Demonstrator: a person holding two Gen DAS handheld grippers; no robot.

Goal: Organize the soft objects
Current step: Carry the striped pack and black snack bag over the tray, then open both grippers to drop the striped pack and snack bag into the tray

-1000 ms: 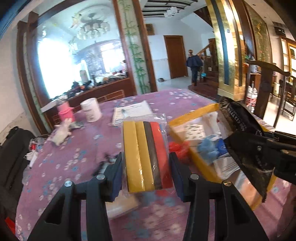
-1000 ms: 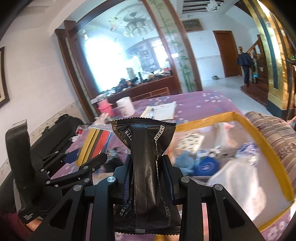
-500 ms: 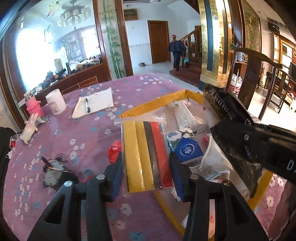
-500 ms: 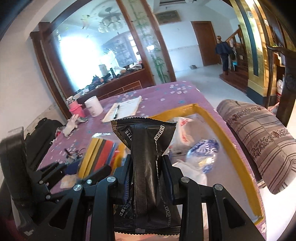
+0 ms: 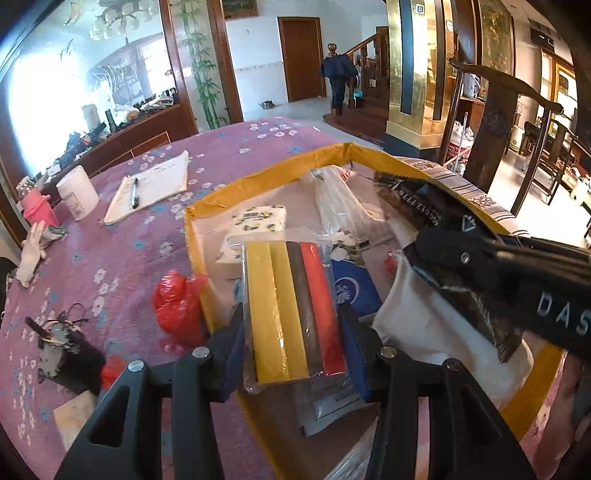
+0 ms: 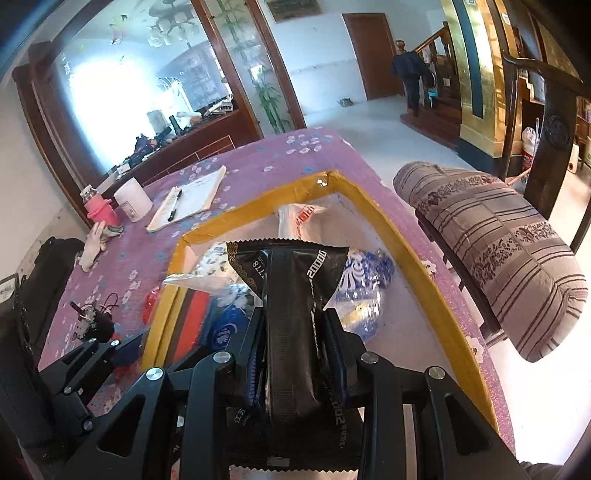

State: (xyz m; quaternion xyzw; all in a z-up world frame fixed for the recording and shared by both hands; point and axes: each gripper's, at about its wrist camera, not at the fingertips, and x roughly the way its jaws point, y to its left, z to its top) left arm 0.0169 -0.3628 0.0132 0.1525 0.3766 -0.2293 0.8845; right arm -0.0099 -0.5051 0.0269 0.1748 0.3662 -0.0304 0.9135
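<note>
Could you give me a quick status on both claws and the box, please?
Left claw shut on striped pack. Right claw shut on black pouch. Both over yellow-rimmed box, already crowded with packets.

packets [image 5: 347, 221] crowd the box [image 5: 258, 177]; right corner bare.

**A large, ornate family home**

This is a lived-in house, seen from its dining area. The surface [image 5: 229, 155] wears a purple flowered cloth and carries household clutter: a notepad [image 5: 151, 184] with a pen, a white cup [image 5: 75, 192], a pink bottle [image 6: 98, 205]. A chandelier [image 6: 173, 26] shows in a big arched glass panel framed in dark wood. Gold-clad pillars [image 5: 413, 74] flank a wooden staircase [image 6: 439, 107], where a person [image 5: 340, 79] walks. Carved dark chairs [image 5: 495, 122] and a striped cushion [image 6: 495, 251] stand close by.
</note>
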